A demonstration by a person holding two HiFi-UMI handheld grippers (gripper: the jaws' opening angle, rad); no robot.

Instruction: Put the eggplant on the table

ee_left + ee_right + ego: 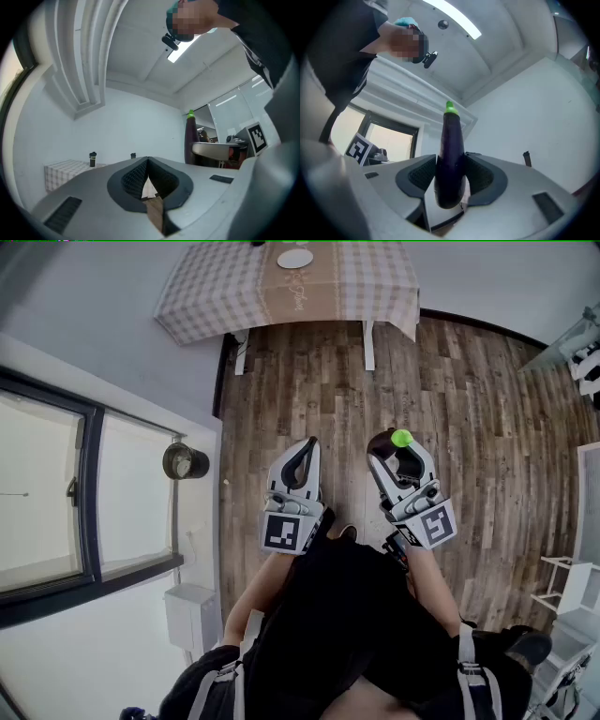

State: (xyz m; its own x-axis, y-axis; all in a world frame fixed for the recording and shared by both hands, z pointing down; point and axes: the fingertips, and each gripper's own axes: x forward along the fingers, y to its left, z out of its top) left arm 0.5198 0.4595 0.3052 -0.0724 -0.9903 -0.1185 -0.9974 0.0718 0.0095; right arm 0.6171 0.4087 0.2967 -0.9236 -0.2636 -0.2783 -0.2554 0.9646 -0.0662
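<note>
Take the checked-cloth table [216,296] at the far end of the room as the mark; a white plate [295,258] lies on its top. Well to the left of the table and nearer the person [347,615] runs a dark-framed window [89,493], with a round dark object [185,461] just beside its right edge. Next, well short of the table and roughly in line with its middle, the left gripper [306,446] is held out over the wooden floor [469,409]. Its jaws are pressed together tip to tip with nothing between them. Just to the right, equally far from the table, the right gripper [392,448] has its jaws clamped on the eggplant [450,154], the dark pads pressing on both its sides. The eggplant stands upright in that grip, dark purple, with its bright green cap on top and its rounded bottom end below the pads. It is in the air, well apart from the table and not on it. The two grippers are close side by side without touching. Farthest right of the table, white shelving [572,587] stands at the room's edge.
</note>
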